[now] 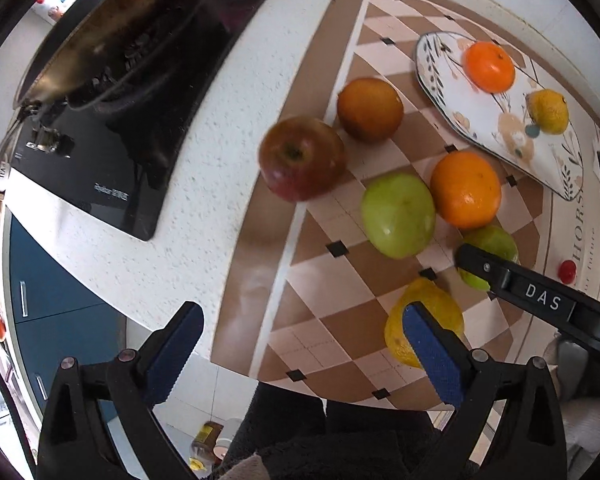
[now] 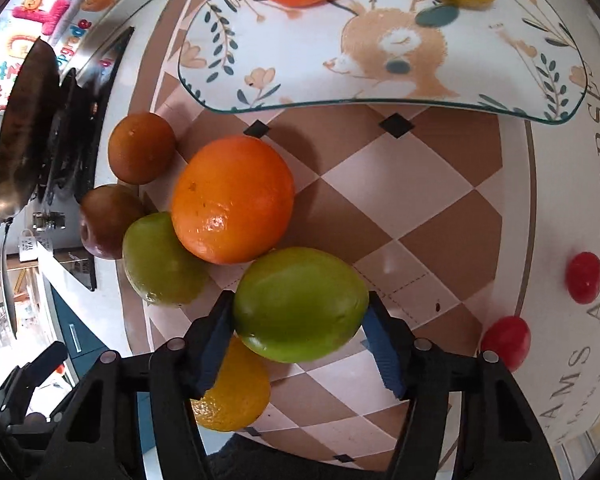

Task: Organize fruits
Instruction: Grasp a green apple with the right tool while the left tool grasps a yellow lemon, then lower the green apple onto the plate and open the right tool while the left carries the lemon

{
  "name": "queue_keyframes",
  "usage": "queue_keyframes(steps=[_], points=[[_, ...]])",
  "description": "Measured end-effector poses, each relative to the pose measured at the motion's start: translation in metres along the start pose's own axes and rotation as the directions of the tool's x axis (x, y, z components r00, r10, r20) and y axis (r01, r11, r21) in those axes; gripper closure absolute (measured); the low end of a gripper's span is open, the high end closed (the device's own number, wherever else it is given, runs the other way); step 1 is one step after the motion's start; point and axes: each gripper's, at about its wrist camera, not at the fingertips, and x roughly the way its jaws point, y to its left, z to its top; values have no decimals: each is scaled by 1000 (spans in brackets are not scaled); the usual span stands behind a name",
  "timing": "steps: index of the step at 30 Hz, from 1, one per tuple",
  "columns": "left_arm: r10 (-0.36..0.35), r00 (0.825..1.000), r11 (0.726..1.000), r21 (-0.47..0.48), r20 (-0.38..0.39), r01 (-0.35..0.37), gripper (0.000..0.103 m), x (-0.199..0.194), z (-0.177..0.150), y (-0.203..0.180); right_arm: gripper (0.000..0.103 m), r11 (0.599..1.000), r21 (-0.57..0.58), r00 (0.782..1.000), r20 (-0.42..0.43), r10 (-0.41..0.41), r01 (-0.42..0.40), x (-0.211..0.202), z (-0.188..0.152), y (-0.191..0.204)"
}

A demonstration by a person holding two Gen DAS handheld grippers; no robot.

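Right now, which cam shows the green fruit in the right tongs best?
Right wrist view. The green fruit fills the centre, sharp and nearly whole, with a blue pad on each side of it. In the left wrist view, the same fruit sits far right, small, and is mostly covered by the black finger of the right tongs.

Bare mat [image 2: 412,208] lies open right of the orange [image 2: 232,200], toward the plate [image 2: 340,92].

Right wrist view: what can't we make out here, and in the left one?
- Right wrist: yellow citrus half hidden under the right tongs and green fruit.
- Right wrist: plate fruit cut off by top edge.
- Left wrist: same green fruit mostly behind the right tongs' finger.
- Left wrist: red apple blurred.
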Motion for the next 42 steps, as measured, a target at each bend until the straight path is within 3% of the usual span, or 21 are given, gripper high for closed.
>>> queue_keyframes(steps=[4, 8, 13, 16, 17, 18, 19, 23, 25, 30, 36, 40, 42], points=[[-45, 999, 999, 9, -27, 45, 1, 3, -2, -8, 38, 999, -19, 999, -5, -48, 48, -8, -14, -13], [-161, 981, 987, -25, -112, 159, 1, 20, -3, -17, 38, 998, -27, 998, -20, -64, 63, -19, -39, -30], [-304, 925, 953, -97, -229, 288, 1, 53, -5, -30, 38, 997, 5, 997, -23, -77, 77, -19, -56, -48], [-351, 903, 936, -123, -247, 330, 11, 64, -4, -36, 38, 997, 31, 998, -23, -66, 66, -20, -61, -58], [-356, 901, 934, -125, -249, 335, 24, 67, -4, -39, 38, 997, 34, 997, -24, -67, 68, -20, -64, -61], [-358, 900, 933, -126, -249, 337, 39, 69, -4, -41, 38, 997, 34, 997, -23, -71, 72, -21, -65, -62], [-360, 899, 933, -122, -248, 339, 42, 70, -4, -43, 38, 997, 33, 997, -22, -74, 74, -22, -67, -66], [-287, 936, 957, -10, -204, 291, 42, 63, -6, -59, 38, 997, 30, 997, -25, -76, 76, -24, -70, -69], [-258, 946, 962, 34, -194, 270, 42, 61, -2, -66, 38, 997, 29, 997, -23, -77, 78, -24, -69, -68], [-248, 947, 963, 51, -205, 264, 42, 72, 5, -75, 37, 996, 27, 996, -23, -81, 81, -25, -66, -70], [-214, 961, 968, 94, -172, 233, 43, 69, 3, -85, 38, 996, 1, 996, -22, -92, 92, -22, -62, -65], [-245, 957, 960, 97, -158, 262, 43, 51, 0, -94, 38, 995, -2, 995, -12, -97, 97, -27, -60, -59], [-298, 945, 946, 92, -134, 312, 43, 27, 5, -95, 38, 998, 12, 998, 11, -54, 54, -44, -56, -62]])
